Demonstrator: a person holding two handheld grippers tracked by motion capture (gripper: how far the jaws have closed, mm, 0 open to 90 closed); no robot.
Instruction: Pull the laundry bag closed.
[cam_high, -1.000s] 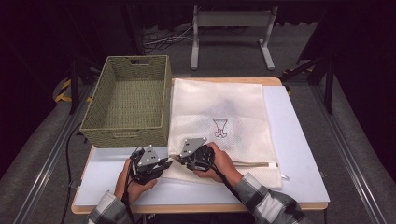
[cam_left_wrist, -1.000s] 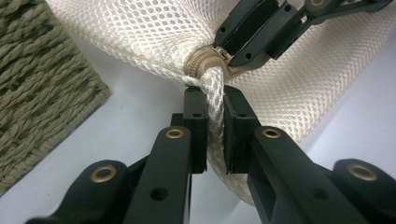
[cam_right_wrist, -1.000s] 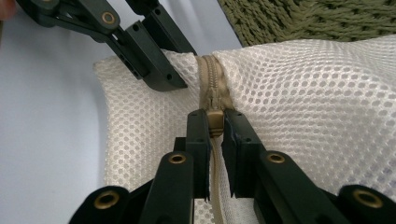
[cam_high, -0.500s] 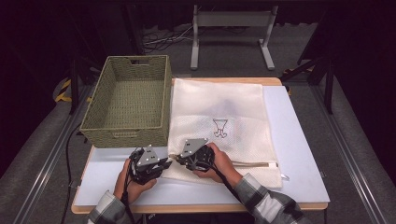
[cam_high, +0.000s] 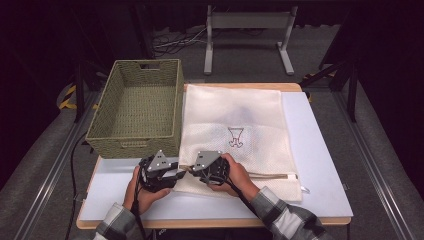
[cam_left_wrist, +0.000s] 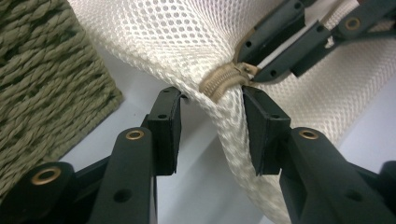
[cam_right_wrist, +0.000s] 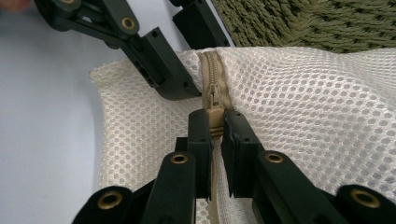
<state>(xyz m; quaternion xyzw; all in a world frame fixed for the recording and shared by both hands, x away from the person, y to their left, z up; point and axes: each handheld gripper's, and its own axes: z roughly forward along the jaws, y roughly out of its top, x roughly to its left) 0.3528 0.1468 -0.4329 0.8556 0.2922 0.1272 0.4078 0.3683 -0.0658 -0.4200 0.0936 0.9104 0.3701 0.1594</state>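
At the bench's near-left corner, the right gripper pinches the mesh bag's zipper pull while the left gripper, fingers just opened and straddling the bag's corner, isn't gripping, with the zipper running off toward the right edge.

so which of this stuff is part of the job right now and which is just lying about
In the job:
- mesh bag
- its zipper
- right gripper, shut on the zipper pull
- left gripper, jaws just opened astride the bag's corner

Lying about:
- wicker basket
- metal stand behind the table
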